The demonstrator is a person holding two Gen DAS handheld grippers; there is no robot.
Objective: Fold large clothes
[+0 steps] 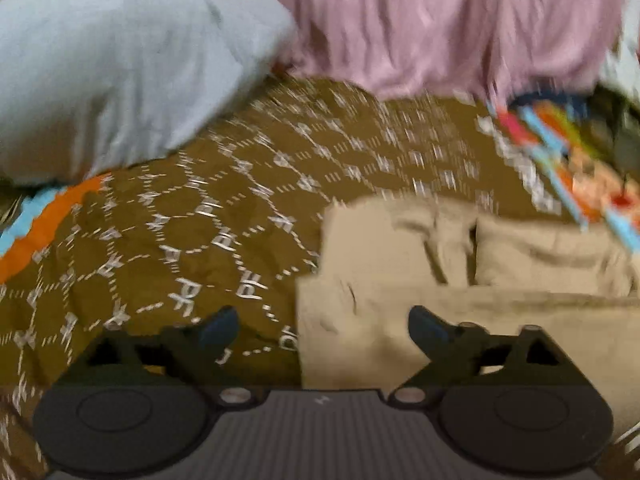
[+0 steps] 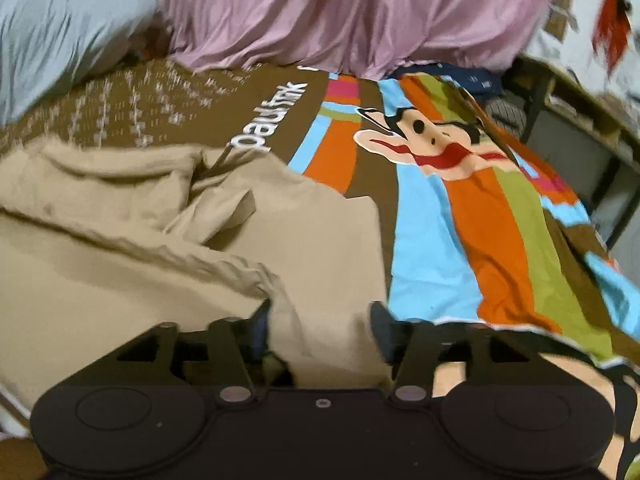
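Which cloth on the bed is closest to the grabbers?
The tan garment, lying crumpled right at both jaws. The pink cloth and grey pillow sit far back.

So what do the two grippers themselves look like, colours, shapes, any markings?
The left gripper and right gripper look alike: black bodies with two round discs, silver pivot screws and triangular cut-out linkages. Left fingertips carry dark blue pads; its centre plate is ribbed grey. No cables or sleeves visible.

Both grippers are matte black, with round housings, silver pivot screws and blue-padded jaws (left base ribbed grey).
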